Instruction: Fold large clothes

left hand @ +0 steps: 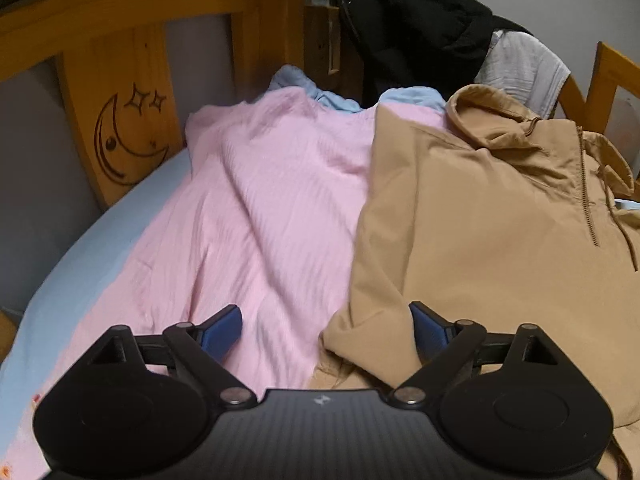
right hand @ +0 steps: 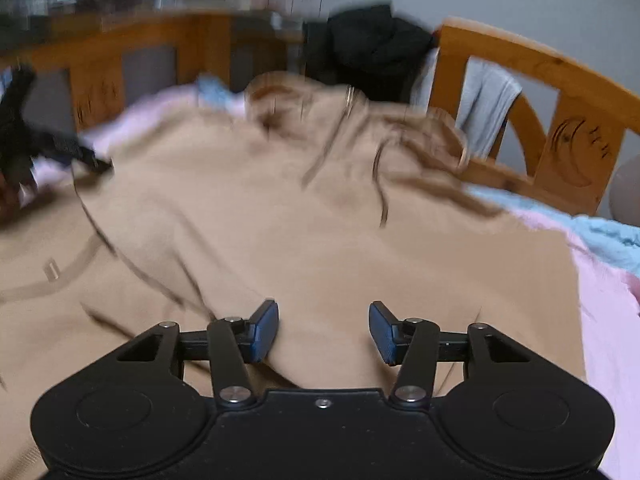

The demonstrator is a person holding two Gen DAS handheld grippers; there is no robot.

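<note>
A tan hoodie (left hand: 480, 220) with a half zip and drawstrings lies spread on a pink sheet (left hand: 260, 200), hood toward the far end. My left gripper (left hand: 326, 320) hovers open and wide at the hoodie's left edge; one blue pad is over the pink sheet and the other over tan cloth, neither pressing. The right wrist view is blurred. There the hoodie (right hand: 300, 220) fills the middle, and my right gripper (right hand: 323, 314) stands open just above its lower body with nothing pinched between the pads.
A wooden bed frame (left hand: 128, 132) carved with a moon and stars runs along the left, and another rail (right hand: 540, 80) along the right. Black clothes (left hand: 420, 20) and a white cloth (left hand: 520, 68) hang at the far end. A light blue sheet (left hand: 100, 240) shows under the pink one.
</note>
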